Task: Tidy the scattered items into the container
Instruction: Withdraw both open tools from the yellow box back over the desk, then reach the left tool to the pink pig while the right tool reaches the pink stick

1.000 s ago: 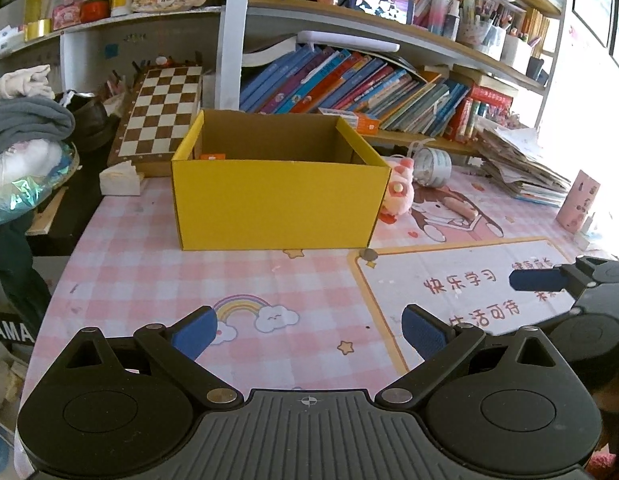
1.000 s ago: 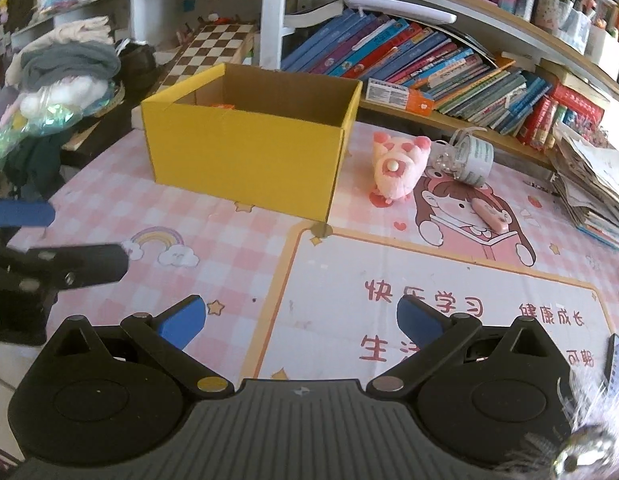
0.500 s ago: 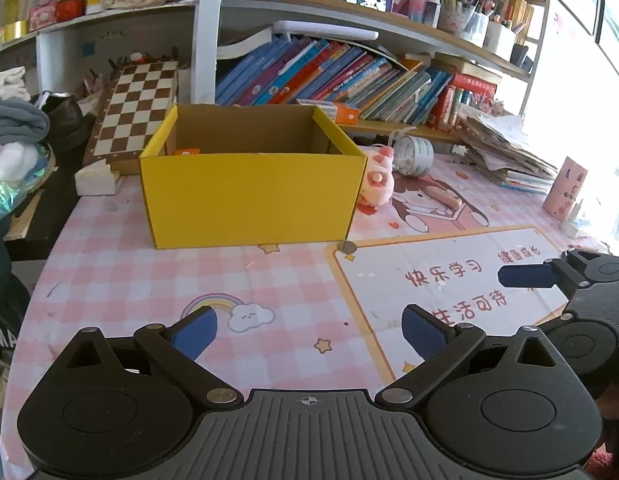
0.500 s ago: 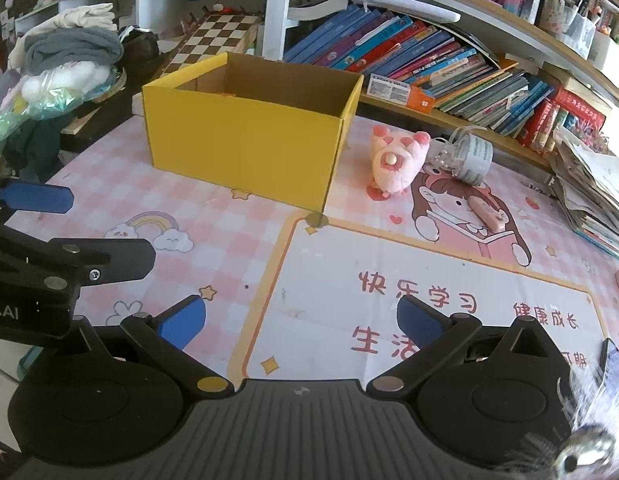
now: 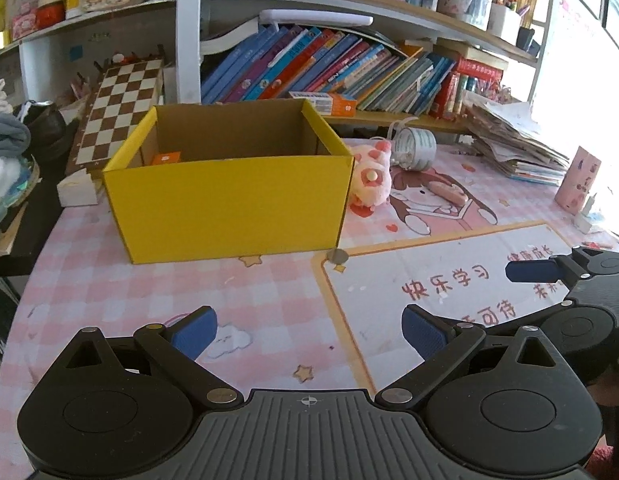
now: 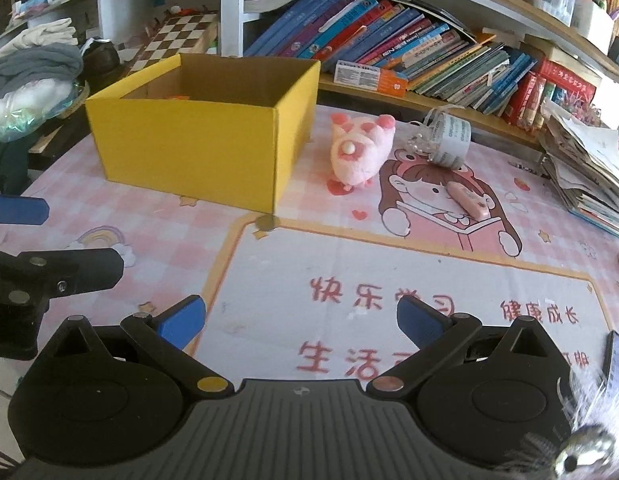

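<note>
We hold both grippers, left (image 5: 307,330) and right (image 6: 299,320), wide open and empty above the tabletop (image 6: 181,240). Ahead: box (image 6: 197,148); beside it, pig (image 6: 359,152), coin (image 6: 267,223), eraser (image 6: 467,199).

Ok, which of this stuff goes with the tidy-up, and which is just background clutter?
For the job: yellow box, pink plush pig, pink eraser, roll of tape, coin.

Lying about: chessboard, shelf books, paper stack, folded clothes.

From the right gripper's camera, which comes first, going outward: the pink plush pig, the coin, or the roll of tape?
From the right gripper:
1. Coin, ahead and slightly left, at the yellow box's near corner.
2. Pink plush pig, farther back, just right of the box.
3. Roll of tape, farthest, right of the pig, near the bookshelf.
</note>
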{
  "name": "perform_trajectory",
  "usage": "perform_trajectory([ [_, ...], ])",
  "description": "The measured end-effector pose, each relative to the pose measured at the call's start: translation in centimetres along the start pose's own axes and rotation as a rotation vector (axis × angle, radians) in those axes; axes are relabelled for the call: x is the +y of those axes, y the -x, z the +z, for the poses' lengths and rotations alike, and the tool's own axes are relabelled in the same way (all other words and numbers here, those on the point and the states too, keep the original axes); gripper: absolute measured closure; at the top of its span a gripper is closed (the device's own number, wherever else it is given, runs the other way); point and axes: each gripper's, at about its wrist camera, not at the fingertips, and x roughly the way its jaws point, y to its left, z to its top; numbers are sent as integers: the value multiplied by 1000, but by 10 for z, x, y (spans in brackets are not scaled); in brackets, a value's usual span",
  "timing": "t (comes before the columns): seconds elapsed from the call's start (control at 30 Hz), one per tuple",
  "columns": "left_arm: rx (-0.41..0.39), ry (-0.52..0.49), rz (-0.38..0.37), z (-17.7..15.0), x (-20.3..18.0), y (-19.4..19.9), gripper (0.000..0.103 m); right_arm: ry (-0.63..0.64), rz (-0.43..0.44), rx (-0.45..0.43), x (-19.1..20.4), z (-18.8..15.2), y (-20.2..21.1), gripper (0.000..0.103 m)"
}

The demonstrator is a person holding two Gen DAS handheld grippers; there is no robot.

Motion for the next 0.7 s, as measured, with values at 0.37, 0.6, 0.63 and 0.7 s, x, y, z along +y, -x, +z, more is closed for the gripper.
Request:
perform_trajectory([
  [0.37,14,30,35,28,-49,-41,3,33,38,8,-69,22,-28,0],
  [0.6,12,29,23,42,-82,-64,3,27,51,13,-114,29,-44,0],
  [0.63,11,28,27,44,-87,-67,3,26,51,12,-119,30,-45,0],
  [0.7,8,22,33,49,-95,-73,3,22,48,6,-131,31,-47,0],
])
